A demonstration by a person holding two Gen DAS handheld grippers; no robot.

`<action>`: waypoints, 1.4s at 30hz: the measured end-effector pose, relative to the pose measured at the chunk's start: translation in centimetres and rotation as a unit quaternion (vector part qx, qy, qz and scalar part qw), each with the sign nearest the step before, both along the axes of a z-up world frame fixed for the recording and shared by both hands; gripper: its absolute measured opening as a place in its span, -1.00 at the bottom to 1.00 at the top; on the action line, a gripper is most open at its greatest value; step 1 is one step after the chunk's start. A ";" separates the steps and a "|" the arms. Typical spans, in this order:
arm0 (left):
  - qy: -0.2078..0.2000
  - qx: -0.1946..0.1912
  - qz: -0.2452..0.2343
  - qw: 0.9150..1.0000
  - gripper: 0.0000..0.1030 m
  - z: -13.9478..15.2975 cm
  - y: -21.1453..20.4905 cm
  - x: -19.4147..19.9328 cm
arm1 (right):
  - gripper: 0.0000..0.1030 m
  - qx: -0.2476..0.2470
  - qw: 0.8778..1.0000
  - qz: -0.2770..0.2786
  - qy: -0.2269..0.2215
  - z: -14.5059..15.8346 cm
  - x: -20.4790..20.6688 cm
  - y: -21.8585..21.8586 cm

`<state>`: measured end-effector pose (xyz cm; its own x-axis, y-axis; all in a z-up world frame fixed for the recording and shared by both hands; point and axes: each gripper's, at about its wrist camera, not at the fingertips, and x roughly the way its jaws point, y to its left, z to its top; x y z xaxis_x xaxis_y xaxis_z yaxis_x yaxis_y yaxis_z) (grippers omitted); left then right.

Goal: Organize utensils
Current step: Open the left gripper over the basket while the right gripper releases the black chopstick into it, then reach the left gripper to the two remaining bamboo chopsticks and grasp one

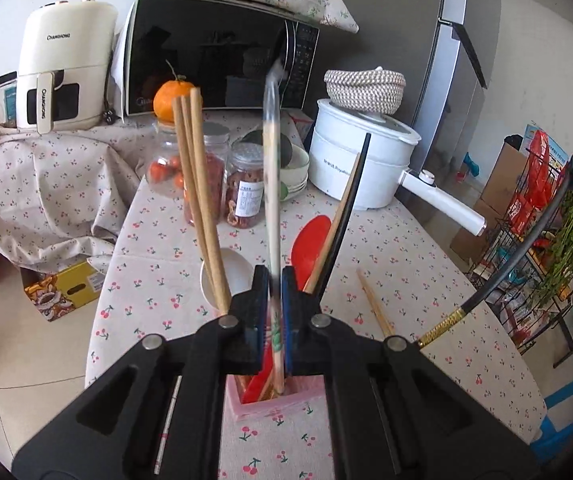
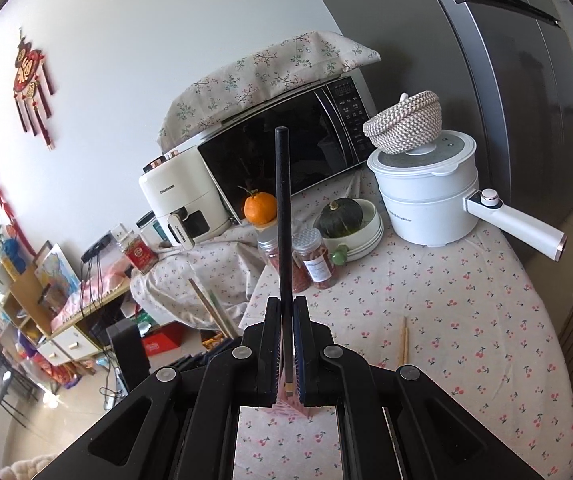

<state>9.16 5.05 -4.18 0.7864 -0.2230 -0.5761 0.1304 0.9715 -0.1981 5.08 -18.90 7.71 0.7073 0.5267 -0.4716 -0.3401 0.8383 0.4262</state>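
My left gripper [image 1: 274,280] is shut on a pale chopstick [image 1: 271,184] that stands upright, its lower end inside the pink utensil holder [image 1: 274,404]. The holder also holds wooden chopsticks [image 1: 196,184], a red spoon [image 1: 310,246], a white spoon [image 1: 232,276] and a black chopstick [image 1: 346,216]. My right gripper [image 2: 286,312] is shut on a black chopstick [image 2: 283,216], held upright above the pink holder [image 2: 286,410]. A pair of wooden chopsticks [image 1: 374,304] lies on the cherry-print tablecloth [image 1: 406,280], and it also shows in the right wrist view [image 2: 403,344].
At the table's far side stand jars [image 1: 246,184], an orange [image 1: 176,100], a squash in a bowl [image 2: 346,216], a white electric pot [image 1: 362,160] with a woven basket, a microwave [image 1: 222,56] and an air fryer [image 1: 62,64]. A wire rack [image 1: 546,240] stands right.
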 end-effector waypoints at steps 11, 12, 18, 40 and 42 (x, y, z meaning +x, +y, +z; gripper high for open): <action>0.107 -0.019 0.032 0.994 0.39 0.9 3.5 -2.8 | -0.89 -0.018 1.000 0.011 -0.001 -0.5 1.7 4.5; 0.114 -0.020 0.034 0.993 0.44 0.8 3.8 -3.0 | -0.89 -0.023 1.000 0.014 0.002 -0.7 1.9 5.0; 0.123 0.003 0.018 0.992 0.52 0.6 4.1 -3.8 | -0.89 -0.080 0.996 0.014 0.024 -2.2 2.6 7.7; 0.102 0.046 -0.045 0.993 0.98 2.1 -1.2 -5.9 | 0.79 -0.067 0.997 -0.037 0.015 -2.9 1.6 0.8; 0.100 0.055 -0.062 0.992 0.98 1.8 -2.5 -6.3 | 1.00 -0.091 0.994 -0.060 0.021 -3.5 1.5 -0.7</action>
<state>2.86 2.56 -2.39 0.6246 -0.2374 -0.7440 0.2186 0.9677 -0.1253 6.54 -19.61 4.20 0.7373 0.3427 -0.5821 -0.2172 0.9363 0.2761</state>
